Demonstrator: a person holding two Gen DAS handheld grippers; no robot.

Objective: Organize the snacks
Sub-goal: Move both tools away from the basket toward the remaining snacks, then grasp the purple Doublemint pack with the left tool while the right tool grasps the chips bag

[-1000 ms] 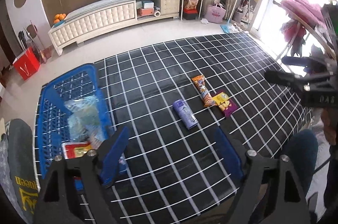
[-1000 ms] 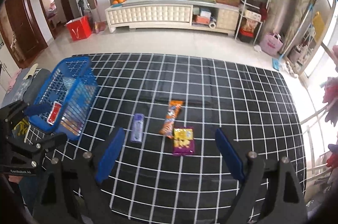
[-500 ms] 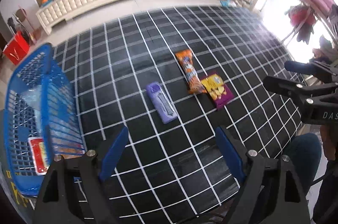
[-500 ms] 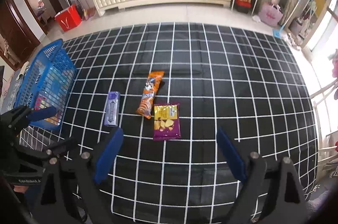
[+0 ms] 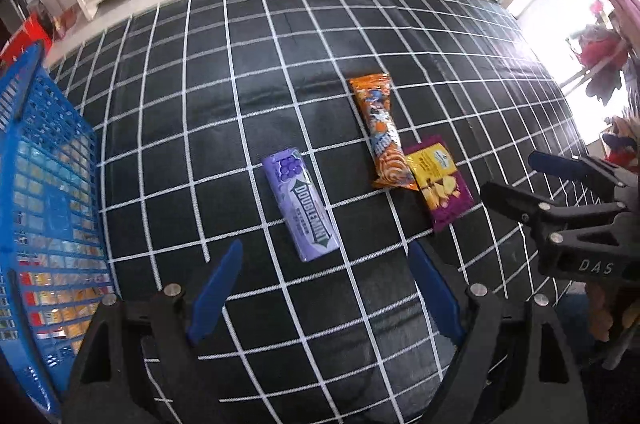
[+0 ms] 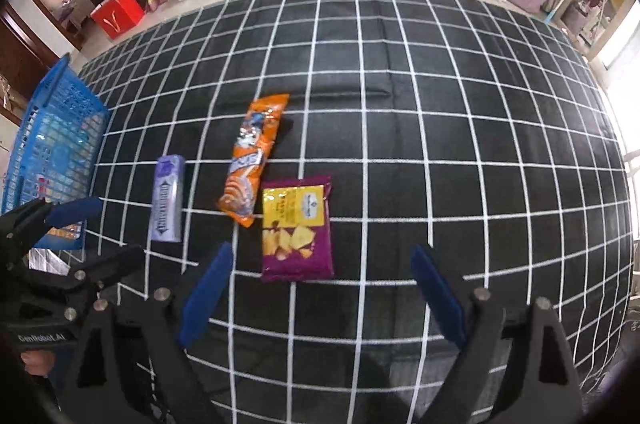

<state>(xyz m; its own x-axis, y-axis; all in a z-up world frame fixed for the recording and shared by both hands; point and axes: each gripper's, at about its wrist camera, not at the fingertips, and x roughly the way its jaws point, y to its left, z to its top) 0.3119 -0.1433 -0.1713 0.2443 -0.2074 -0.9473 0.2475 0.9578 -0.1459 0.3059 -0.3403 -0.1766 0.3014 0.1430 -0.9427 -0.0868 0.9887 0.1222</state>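
Purple foil marks the nearest target: the gum pack (image 5: 301, 205) lies flat on the gridded cloth (image 5: 280, 36), just ahead of the left gripper (image 5: 324, 288), whose blue fingers are spread wide and empty. The step looks like an approach; next comes lowering to straddle the pack. The right gripper (image 6: 320, 294), equally spread and empty, hovers before the chips packet (image 6: 297, 226). The blue basket (image 5: 48, 184) sits at the cloth's left edge.

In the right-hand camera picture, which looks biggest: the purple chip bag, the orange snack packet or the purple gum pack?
1. Purple chip bag, though it lies nearest the camera.
2. Orange snack packet.
3. Purple gum pack, clearly the smallest.
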